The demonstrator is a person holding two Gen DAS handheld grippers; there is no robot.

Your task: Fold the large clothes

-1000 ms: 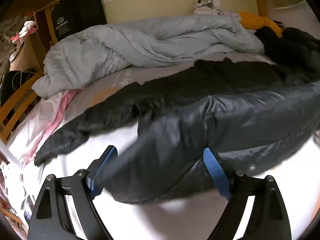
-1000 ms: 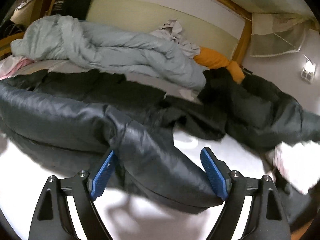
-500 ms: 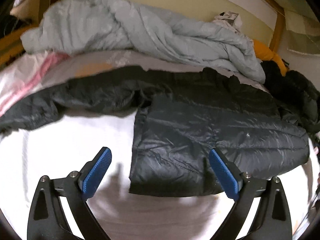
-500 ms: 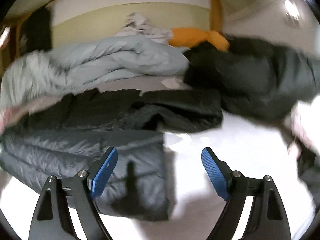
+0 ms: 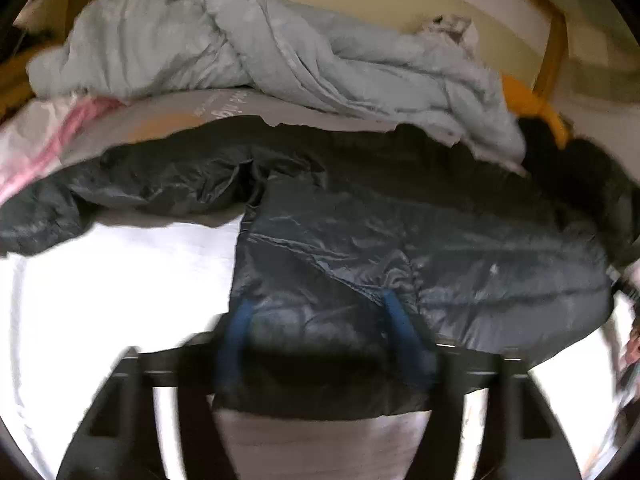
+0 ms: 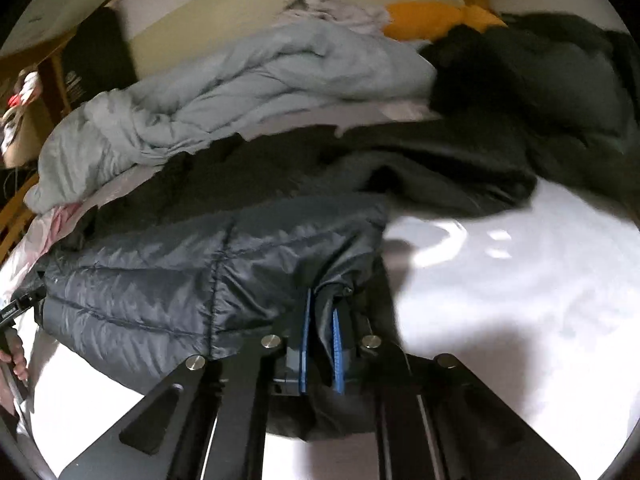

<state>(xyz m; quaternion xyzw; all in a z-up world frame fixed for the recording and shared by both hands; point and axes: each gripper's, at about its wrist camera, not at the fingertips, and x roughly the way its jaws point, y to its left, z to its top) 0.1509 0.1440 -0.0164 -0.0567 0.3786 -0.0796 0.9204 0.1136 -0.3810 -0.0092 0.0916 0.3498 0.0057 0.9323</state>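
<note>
A dark puffer jacket (image 5: 440, 248) lies folded on the white bed sheet (image 5: 120, 280), sleeves spread behind it. My left gripper (image 5: 316, 308) is at its near left corner; its jaws are closing, the blue pads pressing bunched fabric between them, though the view is blurred. In the right wrist view the same jacket (image 6: 160, 280) fills the left half. My right gripper (image 6: 322, 304) is at its near right corner, jaws closing to a narrow gap with a fold of jacket pinched between the pads.
A crumpled light blue duvet (image 5: 240, 40) runs along the back of the bed by the wall. More dark clothes (image 6: 540, 80) and an orange cushion (image 6: 432, 16) lie at the far right. Pink cloth (image 5: 60, 132) lies far left. A hand (image 6: 12, 356) shows at the left edge.
Both grippers came down and forward onto the jacket's near edge. Their jaws went from wide open over the sheet to closed in on the fabric, the right one almost fully.
</note>
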